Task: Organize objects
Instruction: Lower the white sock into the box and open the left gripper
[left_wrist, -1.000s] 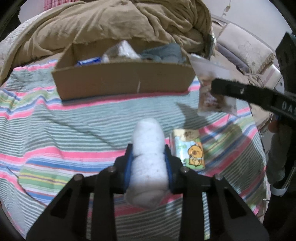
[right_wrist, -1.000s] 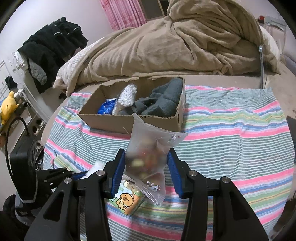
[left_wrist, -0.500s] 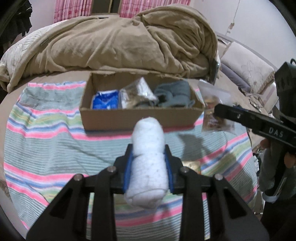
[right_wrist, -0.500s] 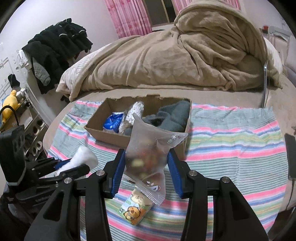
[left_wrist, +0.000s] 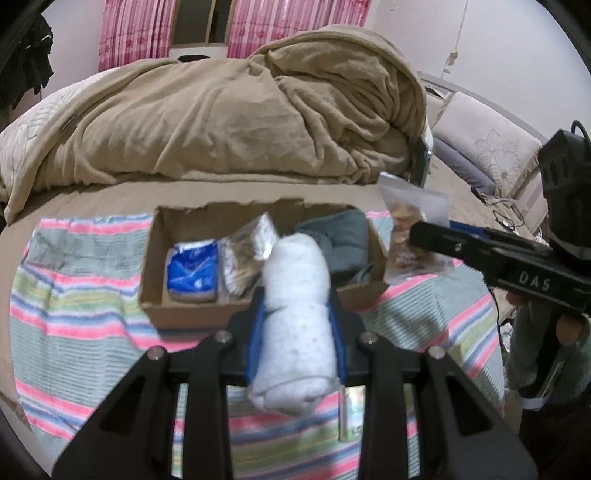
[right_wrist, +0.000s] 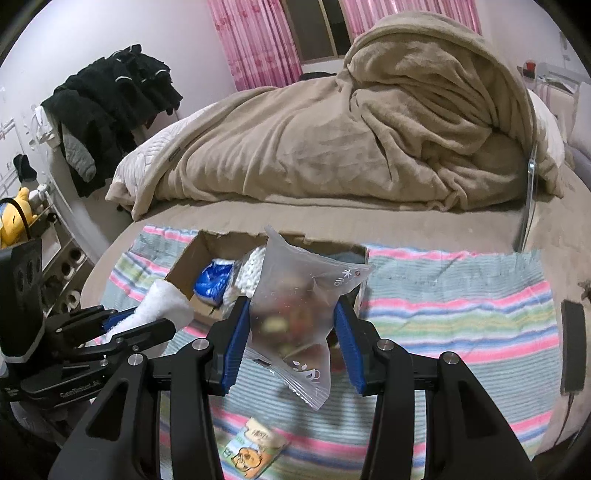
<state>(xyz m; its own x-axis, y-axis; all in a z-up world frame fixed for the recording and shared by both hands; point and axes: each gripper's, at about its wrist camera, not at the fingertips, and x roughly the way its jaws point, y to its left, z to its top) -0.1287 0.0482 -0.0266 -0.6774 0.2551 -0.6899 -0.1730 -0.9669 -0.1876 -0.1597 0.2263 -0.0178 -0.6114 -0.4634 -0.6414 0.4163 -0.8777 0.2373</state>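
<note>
My left gripper (left_wrist: 295, 317) is shut on a rolled white towel (left_wrist: 295, 325), held in the air just in front of the open cardboard box (left_wrist: 184, 314). The same towel (right_wrist: 162, 302) shows at the left of the right wrist view, near the box (right_wrist: 181, 269). My right gripper (right_wrist: 291, 332) is shut on a clear zip bag of snacks (right_wrist: 295, 295), also lifted near the box's right end; that bag (left_wrist: 417, 229) shows in the left wrist view too. The box holds a blue packet (left_wrist: 192, 269), a crinkly clear bag (left_wrist: 243, 254) and grey cloth (left_wrist: 340, 240).
A small pack with a cartoon animal (right_wrist: 255, 446) lies on the striped cloth (right_wrist: 461, 310) below the grippers. A heaped tan blanket (right_wrist: 351, 136) fills the bed behind the box. A dark phone (right_wrist: 572, 343) lies at the cloth's right edge. Black clothes (right_wrist: 110, 103) hang at left.
Both grippers have risen and moved toward the box with their loads. The box's inside has come into view, and the cartoon pack has dropped lower in both views.
</note>
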